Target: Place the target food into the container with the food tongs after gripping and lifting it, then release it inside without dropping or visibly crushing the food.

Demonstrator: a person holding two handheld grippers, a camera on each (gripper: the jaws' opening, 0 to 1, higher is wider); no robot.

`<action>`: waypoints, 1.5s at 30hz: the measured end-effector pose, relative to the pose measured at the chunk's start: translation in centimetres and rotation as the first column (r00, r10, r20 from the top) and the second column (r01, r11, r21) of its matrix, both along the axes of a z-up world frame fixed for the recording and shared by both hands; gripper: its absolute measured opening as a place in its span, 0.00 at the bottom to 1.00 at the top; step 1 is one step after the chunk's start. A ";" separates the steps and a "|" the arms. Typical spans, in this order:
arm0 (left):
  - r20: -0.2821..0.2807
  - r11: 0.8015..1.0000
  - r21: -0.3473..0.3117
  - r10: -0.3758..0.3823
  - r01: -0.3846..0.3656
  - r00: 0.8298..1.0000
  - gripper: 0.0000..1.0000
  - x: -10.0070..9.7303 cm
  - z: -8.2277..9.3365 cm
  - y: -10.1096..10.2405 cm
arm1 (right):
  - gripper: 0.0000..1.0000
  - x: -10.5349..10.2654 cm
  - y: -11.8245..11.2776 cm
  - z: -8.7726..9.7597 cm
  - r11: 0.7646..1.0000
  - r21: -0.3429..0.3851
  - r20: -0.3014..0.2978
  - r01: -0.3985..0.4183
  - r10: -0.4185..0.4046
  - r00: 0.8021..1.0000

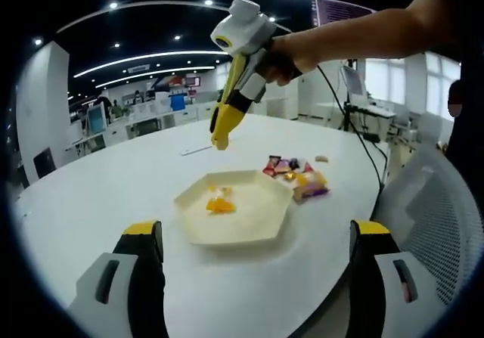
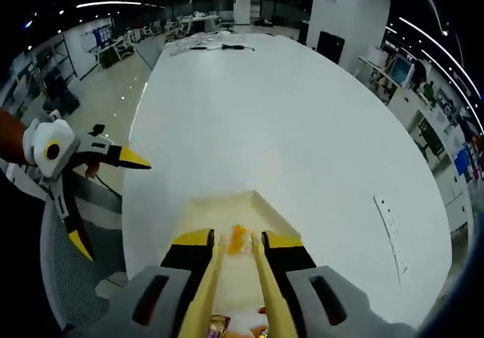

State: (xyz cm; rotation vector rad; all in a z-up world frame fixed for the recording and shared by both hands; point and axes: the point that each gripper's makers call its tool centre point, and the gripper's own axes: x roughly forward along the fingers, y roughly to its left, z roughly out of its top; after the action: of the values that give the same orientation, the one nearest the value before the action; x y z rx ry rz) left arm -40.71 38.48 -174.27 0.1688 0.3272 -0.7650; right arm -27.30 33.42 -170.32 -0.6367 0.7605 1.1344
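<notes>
White tabletop [image 1: 98,194] fills the left gripper view, and the left hand-held gripper [image 1: 257,258] hangs over its near edge, black yellow-tipped jaws spread wide with nothing between them. Just beyond sits the cream hexagonal container [image 1: 257,213], with orange food pieces [image 1: 220,204] lying inside it, left of centre. Right of the container, touching its far right corner, lies a small heap of wrapped snacks [image 1: 299,178]. Above the container's far side hangs the right hand-held gripper [image 1: 220,137], held by a person's hand [image 1: 280,58] and pointing down, clamped on yellow food tongs [image 1: 224,126] whose tips are clear of the container. Over to the right gripper view: its jaws are squeezed onto the tongs' two arms [image 2: 210,277], the arms nearly together, and the orange food [image 2: 240,238] shows just past them in the container [image 2: 204,209]. Whether the tongs touch it, I cannot tell. At far left, the other gripper [image 2: 98,202] shows, wide open.
</notes>
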 end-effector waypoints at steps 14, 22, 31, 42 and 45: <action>-0.002 1.000 0.002 0.004 -0.004 1.000 0.99 0.0 0.0 0.1 | 0.25 -0.9 -2.6 0.7 1.000 0.026 0.011 0.005 -0.005 1.000; -0.004 1.000 0.002 0.008 -0.008 1.000 0.99 0.0 -0.1 0.2 | 0.25 -1.6 -5.4 1.5 0.999 0.043 0.029 -0.005 0.004 1.000; -0.004 1.000 0.008 0.004 -0.004 1.000 0.99 0.1 -0.2 0.1 | 0.25 -2.0 -8.6 1.4 0.999 0.044 0.039 0.022 -0.023 0.999; -0.002 1.000 0.008 0.008 -0.008 1.000 0.99 0.1 -0.1 0.2 | 0.25 -2.4 -14.5 0.5 0.994 0.018 0.034 0.109 -0.109 0.993; -0.003 1.000 0.012 0.010 -0.010 1.000 0.99 0.1 -0.2 0.2 | 0.25 -2.6 -16.1 0.3 0.991 0.011 0.040 0.131 -0.132 0.990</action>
State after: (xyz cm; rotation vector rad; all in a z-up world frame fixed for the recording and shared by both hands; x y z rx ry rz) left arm -40.57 38.71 -174.44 0.1770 0.3353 -0.7539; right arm -29.89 17.36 -170.02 -0.5927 0.7514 1.0006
